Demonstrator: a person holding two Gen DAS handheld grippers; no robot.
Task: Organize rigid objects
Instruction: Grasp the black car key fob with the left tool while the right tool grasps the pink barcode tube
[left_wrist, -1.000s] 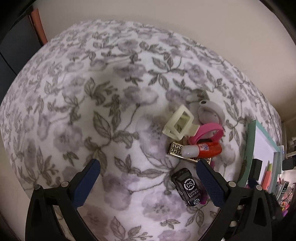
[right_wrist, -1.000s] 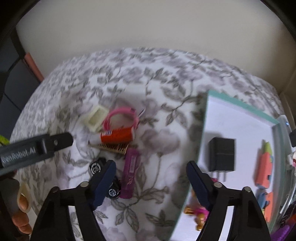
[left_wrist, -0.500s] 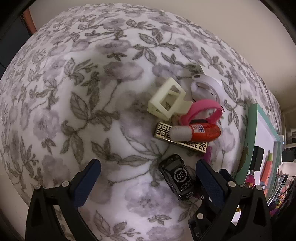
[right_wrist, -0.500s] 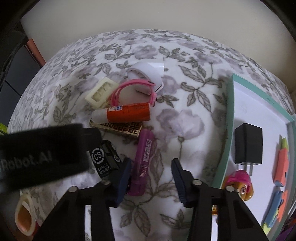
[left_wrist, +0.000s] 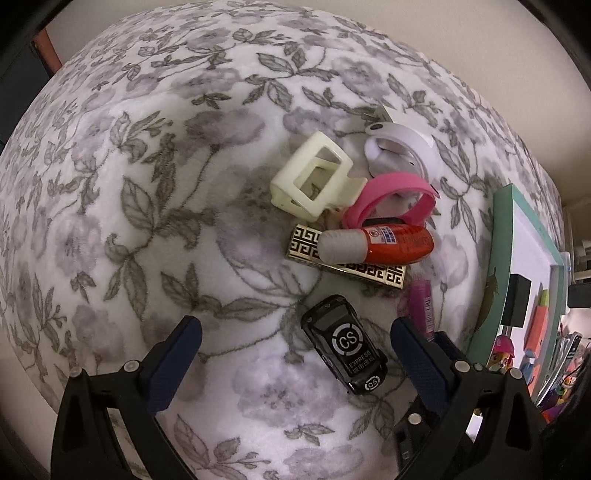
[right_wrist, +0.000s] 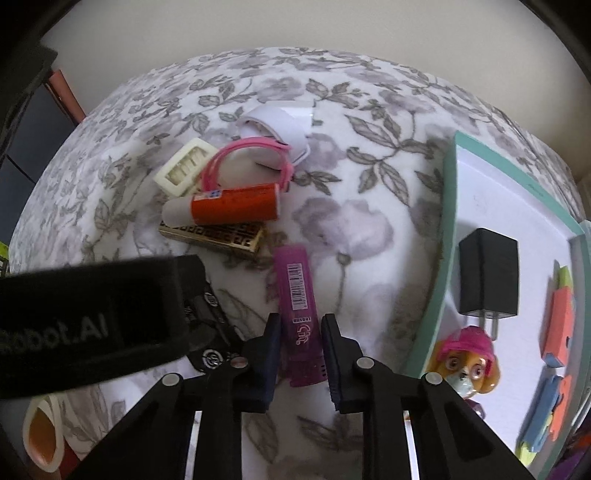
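Floral cloth (right_wrist: 354, 229); purple tube (right_wrist: 301, 317) between right fingers (right_wrist: 271, 343).

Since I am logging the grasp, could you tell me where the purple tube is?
In the right wrist view the purple tube lies on the floral cloth between the right gripper fingers, below the gold box, left of the tray.

Desk (left_wrist: 122, 206) covered with a grey floral cloth. Lying directly on it in one cluster: cream hair clip (left_wrist: 314, 177), white rounded case (left_wrist: 402, 147), pink band (left_wrist: 391, 192), gold patterned bar (left_wrist: 306, 243) with a red tube (left_wrist: 376, 245) resting across it, purple tube (right_wrist: 299, 302), black toy car (left_wrist: 345, 343). Teal-rimmed tray (right_wrist: 448, 206) sits at the right edge.
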